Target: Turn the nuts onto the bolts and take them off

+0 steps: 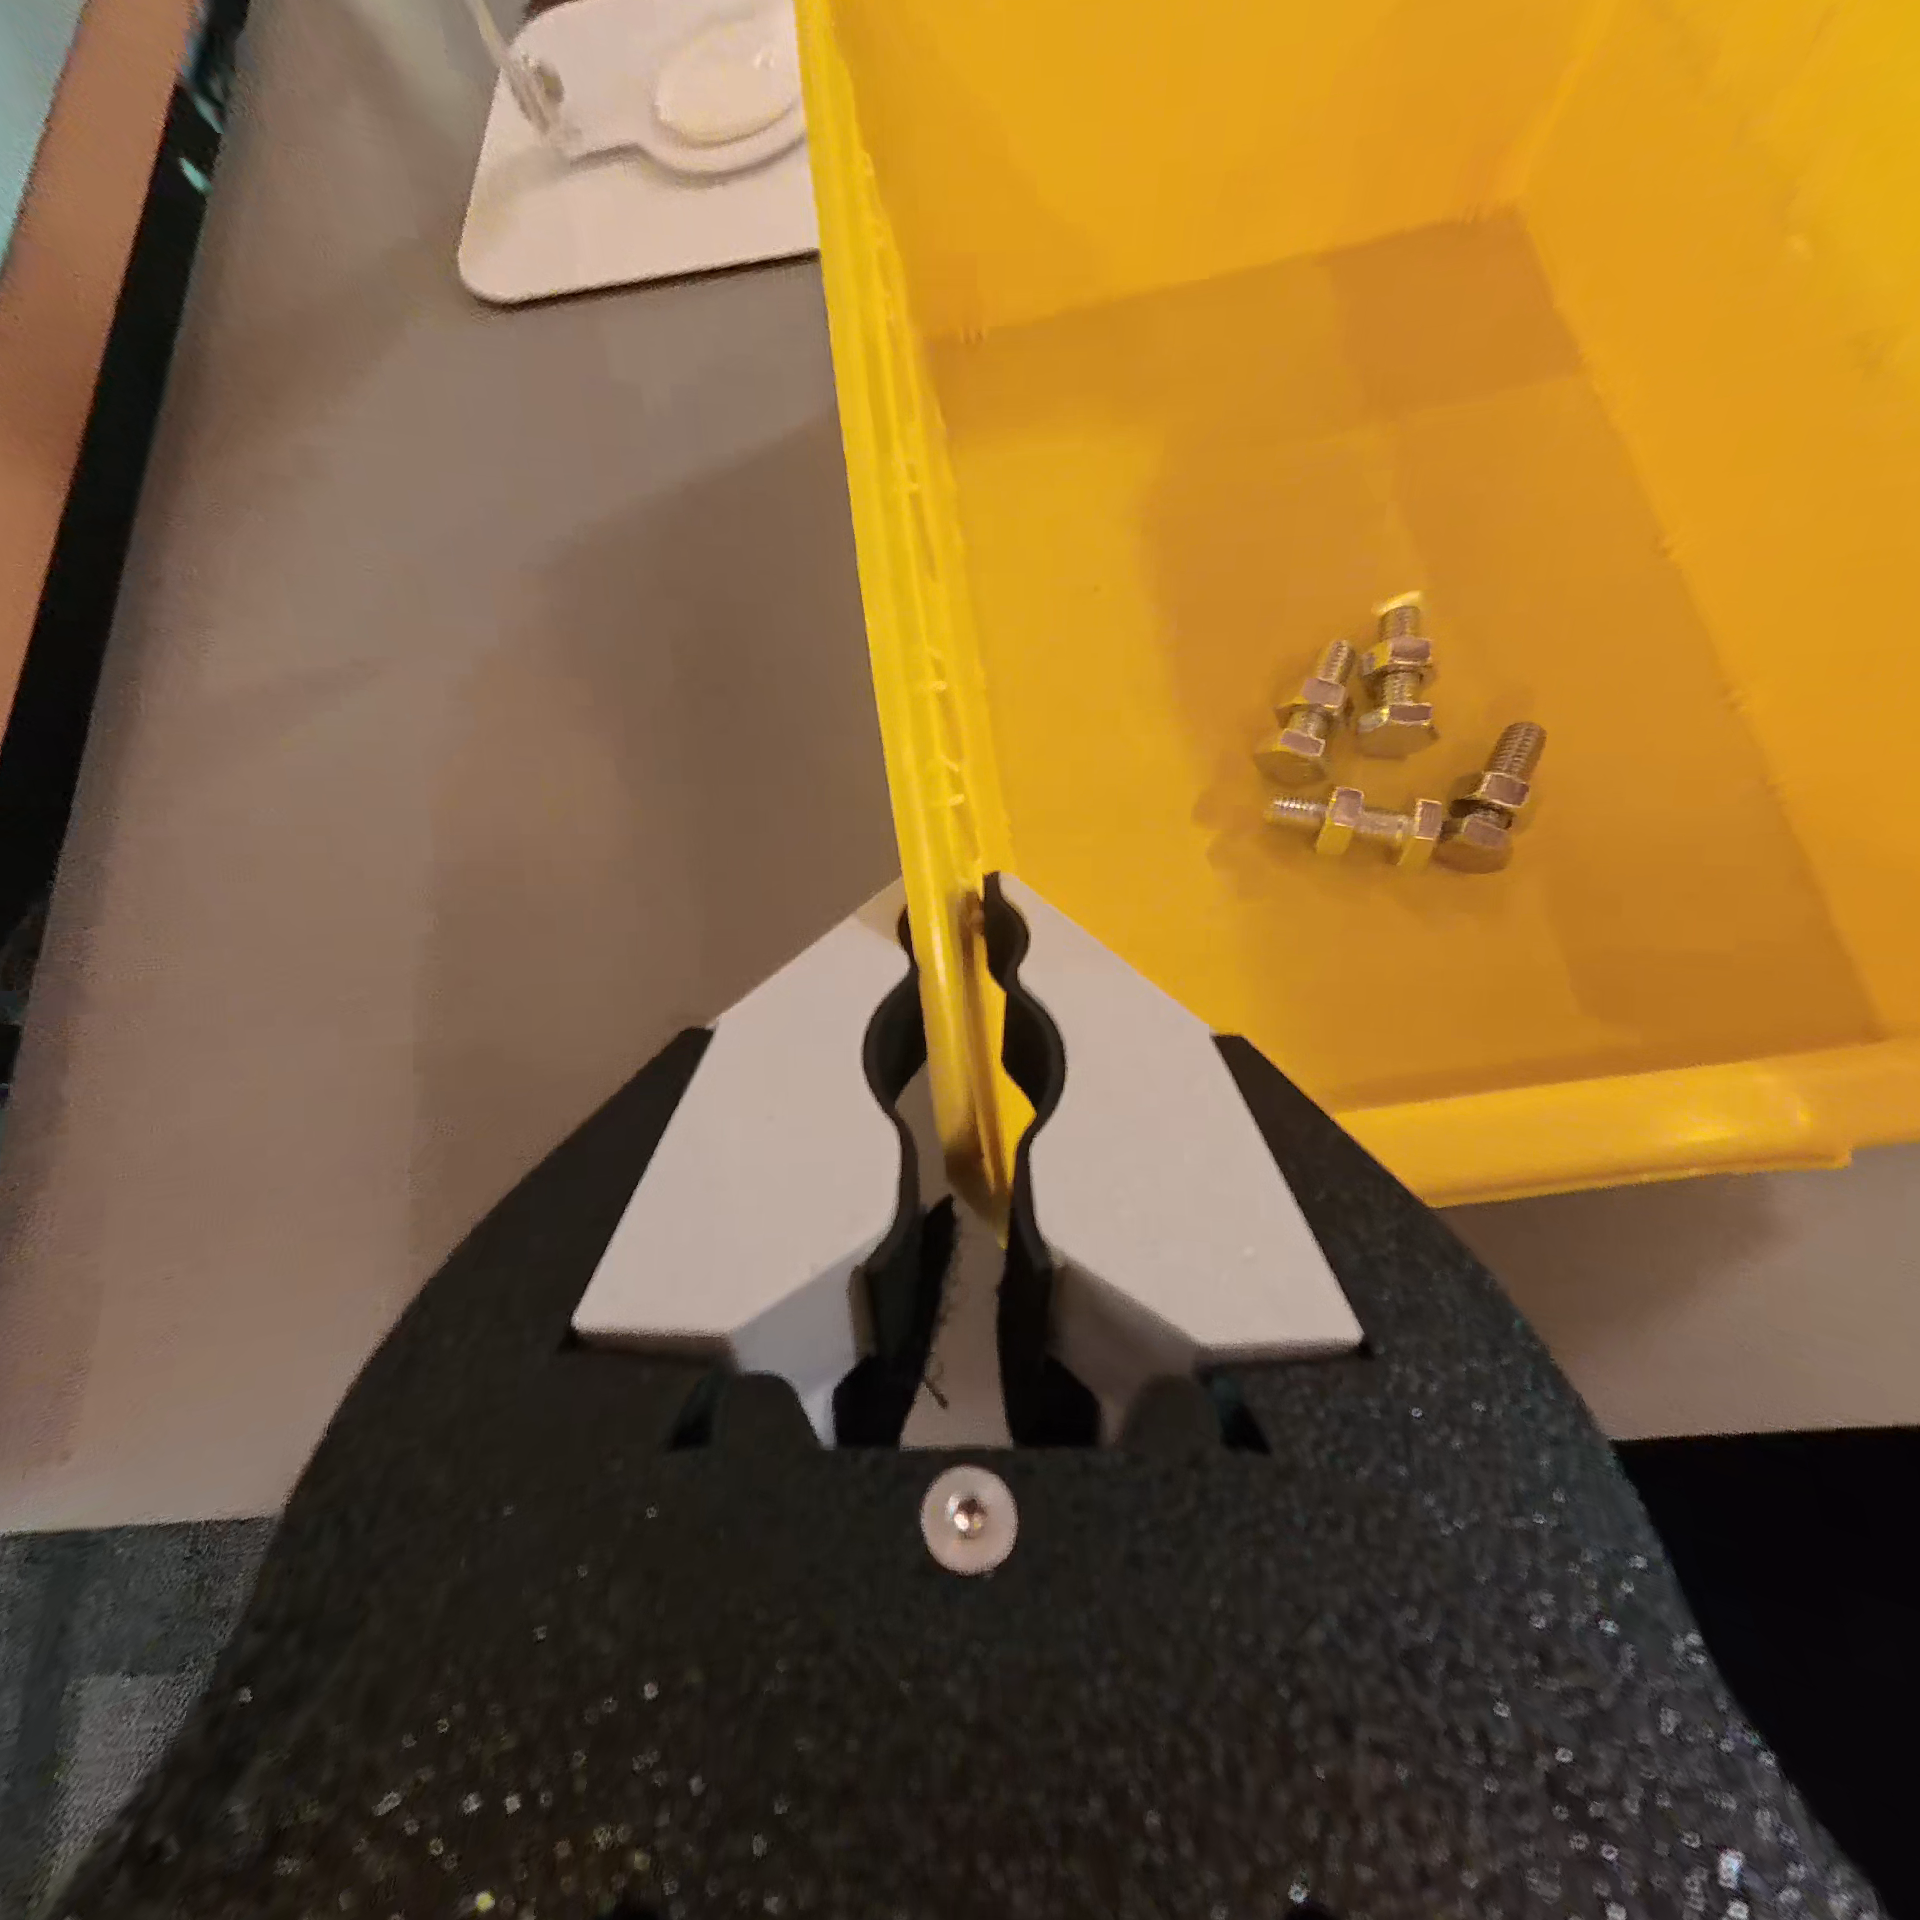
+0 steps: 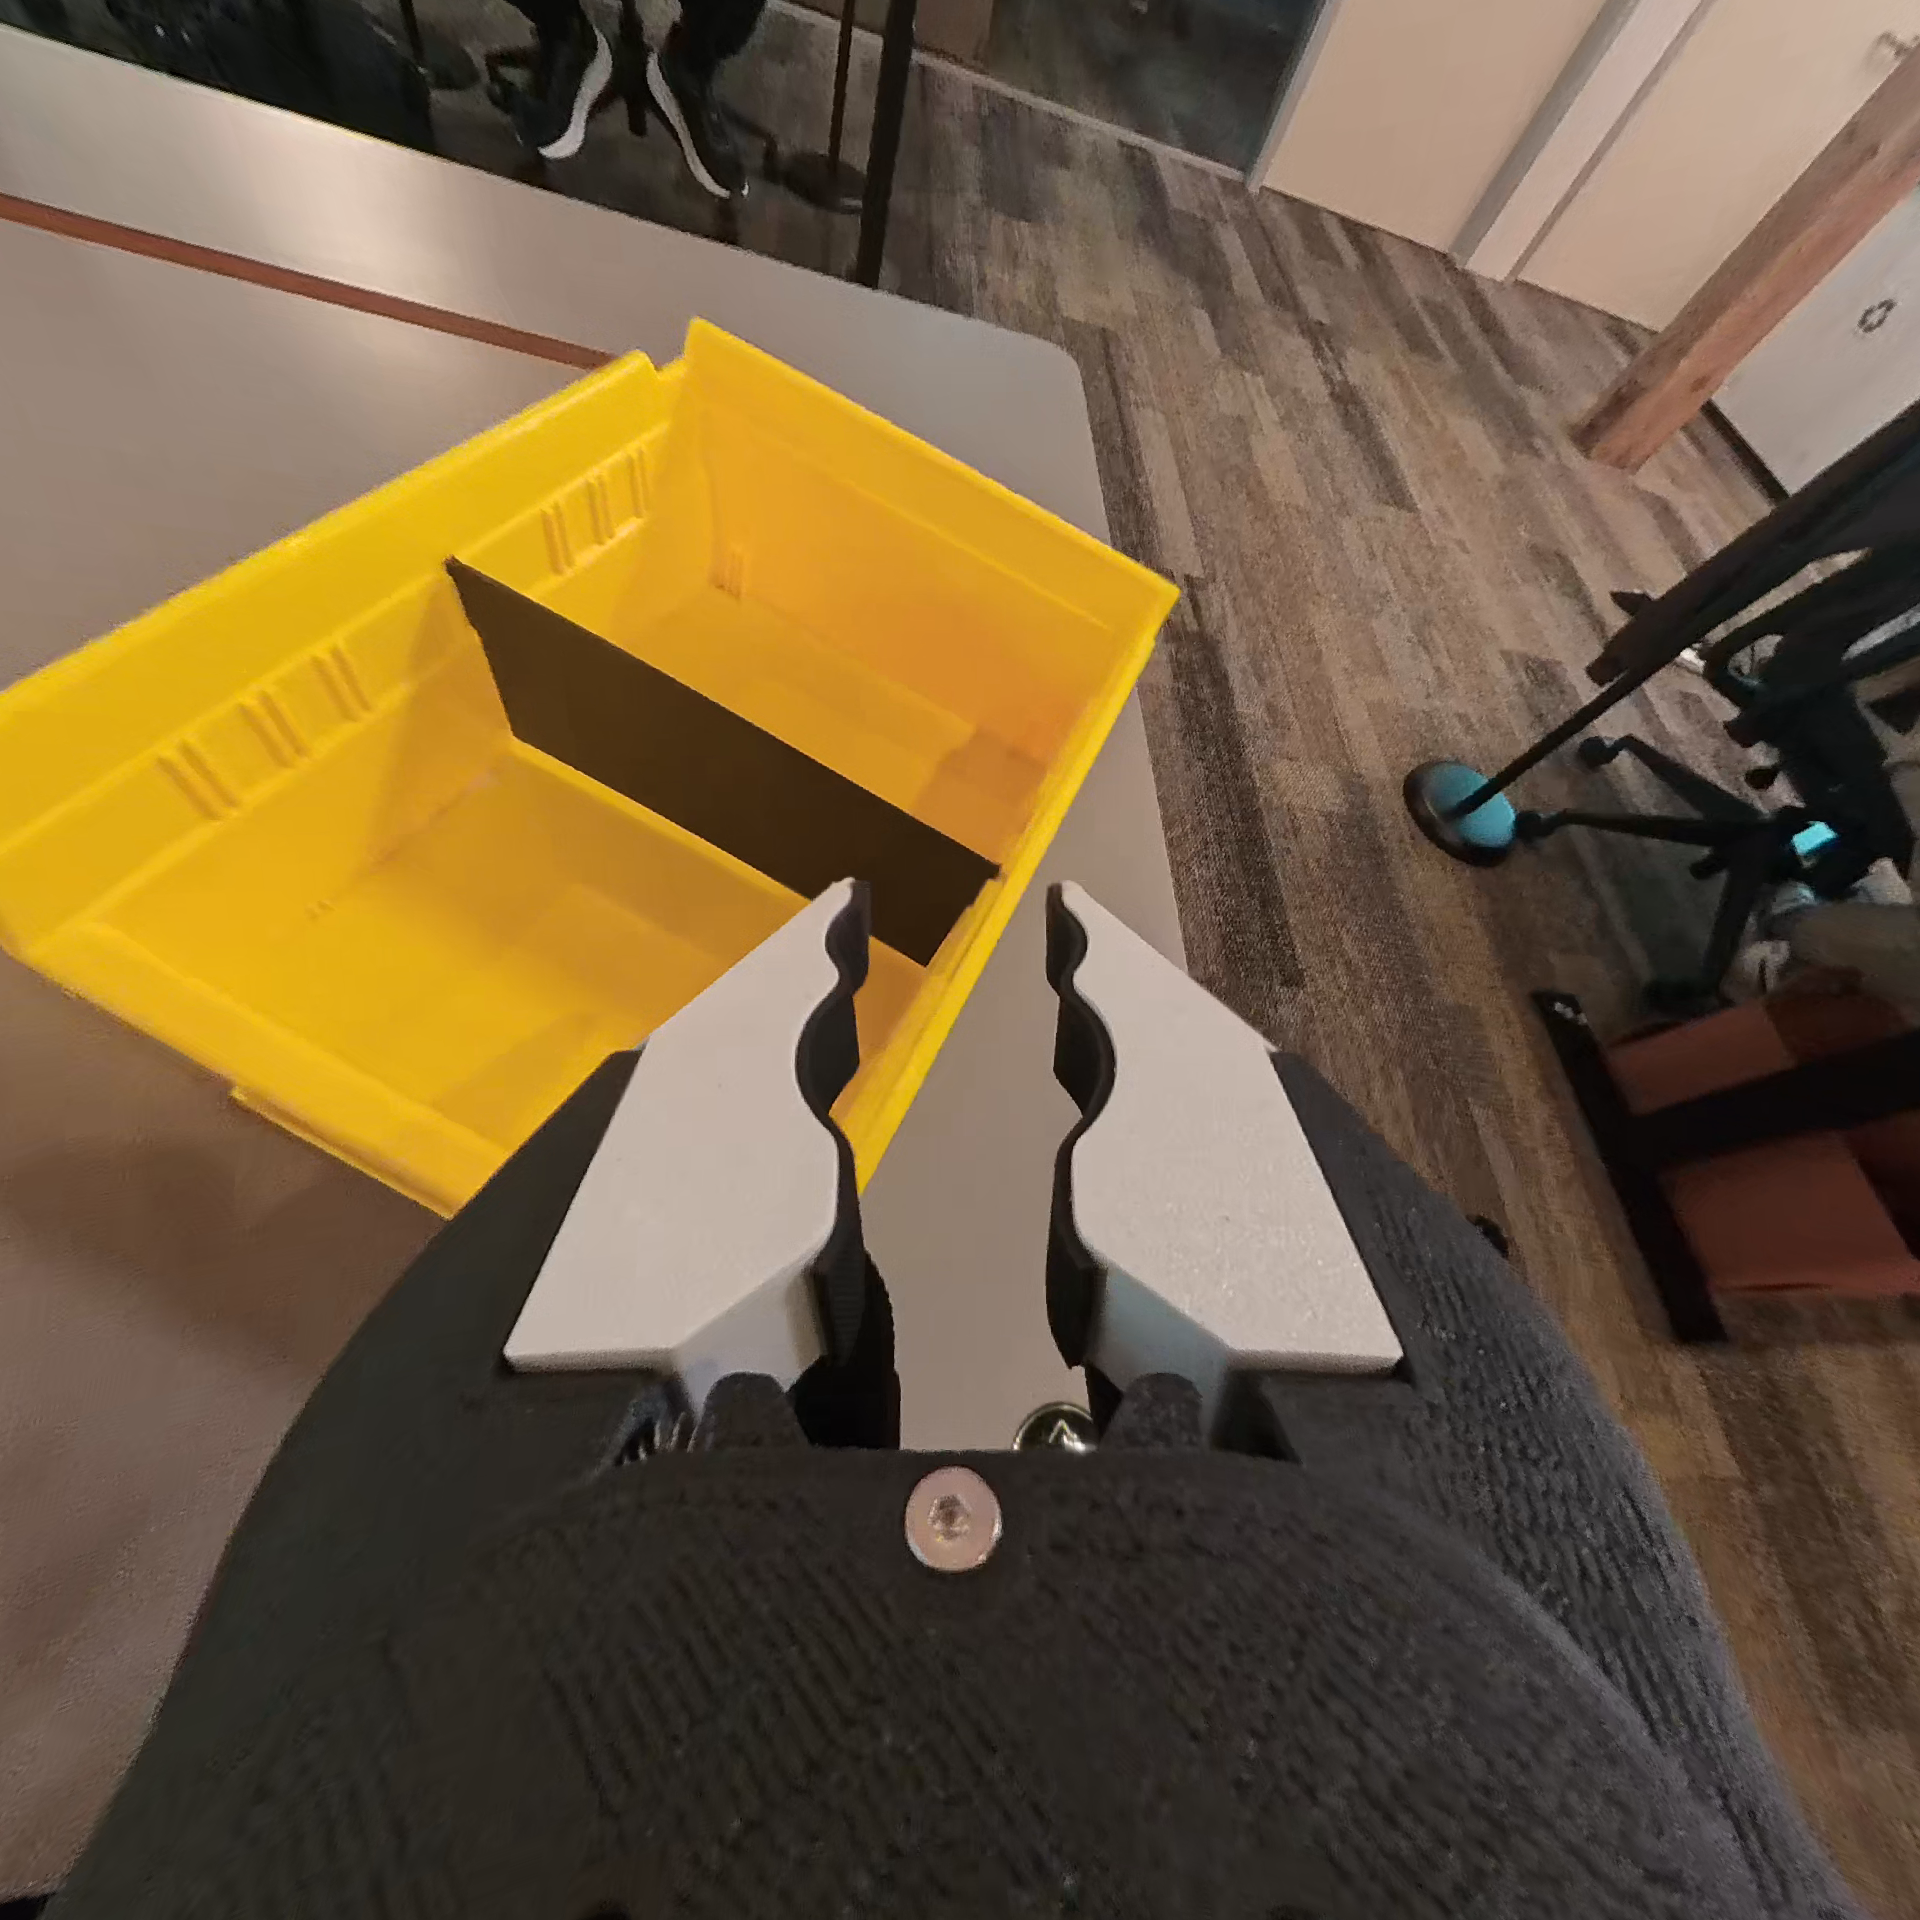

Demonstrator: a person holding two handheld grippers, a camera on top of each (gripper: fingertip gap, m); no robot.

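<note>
Several brass-coloured bolts with nuts on them [image 1: 1392,748] lie in a cluster on the floor of a yellow bin [image 1: 1299,312] in the left wrist view. My left gripper [image 1: 951,904] is shut on that bin's left wall [image 1: 894,520] near its front corner. In the right wrist view a yellow bin [image 2: 260,644] with a black divider [image 2: 707,758] shows two bare compartments; I cannot tell if it is the same bin. My right gripper [image 2: 956,899] is open and empty above this bin's near right wall.
A white flat pad [image 1: 623,187] lies on the grey table [image 1: 468,675] left of the bin. The table's right edge [image 2: 1153,831] runs just past the bin, with carpet floor beyond. Black stands and a chair base [image 2: 1475,821] are at the right. There is about 75 cm between the tips of the two grippers.
</note>
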